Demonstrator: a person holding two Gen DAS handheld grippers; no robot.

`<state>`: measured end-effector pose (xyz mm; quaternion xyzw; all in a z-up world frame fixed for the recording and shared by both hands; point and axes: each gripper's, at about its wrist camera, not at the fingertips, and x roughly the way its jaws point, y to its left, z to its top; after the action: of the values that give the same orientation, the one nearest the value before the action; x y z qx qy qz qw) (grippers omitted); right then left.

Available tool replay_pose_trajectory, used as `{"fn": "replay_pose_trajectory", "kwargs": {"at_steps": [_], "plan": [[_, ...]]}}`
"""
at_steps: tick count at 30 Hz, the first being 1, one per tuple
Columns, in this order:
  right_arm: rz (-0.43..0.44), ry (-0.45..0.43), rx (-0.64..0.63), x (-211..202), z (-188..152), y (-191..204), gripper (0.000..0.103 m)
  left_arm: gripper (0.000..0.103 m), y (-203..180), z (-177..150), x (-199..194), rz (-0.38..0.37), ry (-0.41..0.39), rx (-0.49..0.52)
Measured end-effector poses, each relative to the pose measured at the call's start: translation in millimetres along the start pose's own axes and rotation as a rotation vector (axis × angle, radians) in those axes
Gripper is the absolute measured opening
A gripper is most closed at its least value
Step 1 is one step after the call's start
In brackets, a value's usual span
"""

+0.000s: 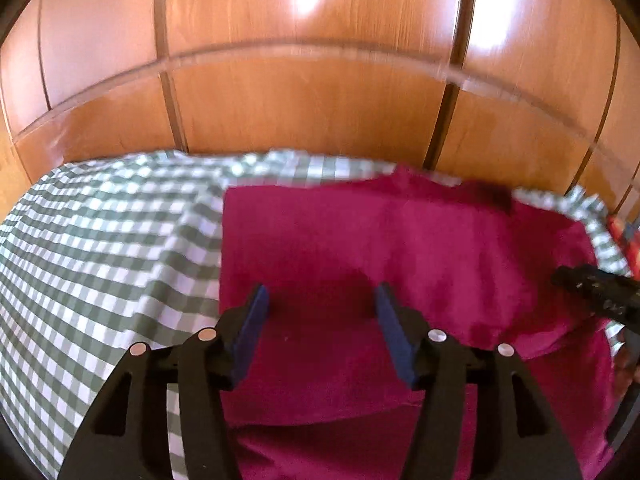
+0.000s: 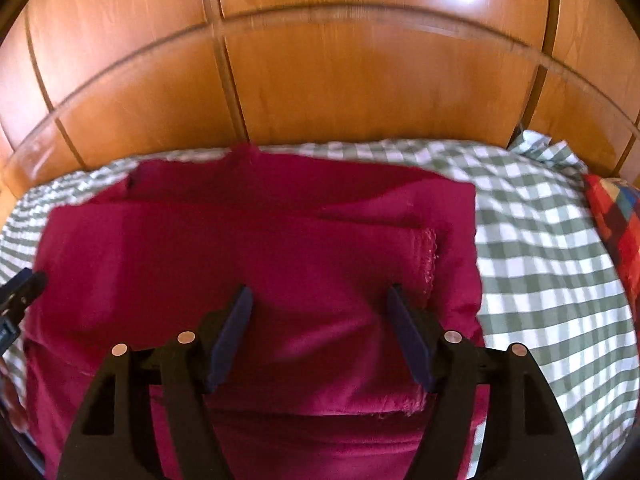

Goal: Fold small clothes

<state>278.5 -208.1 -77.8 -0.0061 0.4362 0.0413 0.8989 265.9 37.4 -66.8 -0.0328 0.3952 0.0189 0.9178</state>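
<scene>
A dark red garment lies folded in layers on a green-and-white checked cloth. My left gripper hovers over the garment's left part, jaws open, nothing between its blue pads. In the right wrist view the same red garment fills the middle, with a stitched hem edge folded over on the right. My right gripper stands open above the garment near that hem, holding nothing. The right gripper's black tip shows at the right edge of the left view; the left gripper's tip shows at the left edge of the right view.
Orange-brown wooden panelled doors rise right behind the bed. A red, blue and green patterned cloth lies at the far right on the checked cloth. Bare checked cloth spreads left of the garment in the left wrist view.
</scene>
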Motion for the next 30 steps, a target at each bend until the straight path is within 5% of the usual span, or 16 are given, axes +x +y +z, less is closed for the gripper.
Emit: {"fn": "replay_pose_trajectory", "kwargs": {"at_steps": [6, 19, 30], "plan": [[-0.005, -0.039, -0.016, 4, -8, 2, 0.070, 0.058, 11, -11, 19, -0.032, 0.023, -0.047], [-0.047, -0.036, -0.050, -6, -8, 11, 0.076, 0.064, 19, -10, -71, -0.052, -0.143, -0.090], [-0.043, -0.056, -0.031, -54, -26, 9, 0.082, 0.066, 24, -23, -103, -0.045, -0.164, -0.076]]}}
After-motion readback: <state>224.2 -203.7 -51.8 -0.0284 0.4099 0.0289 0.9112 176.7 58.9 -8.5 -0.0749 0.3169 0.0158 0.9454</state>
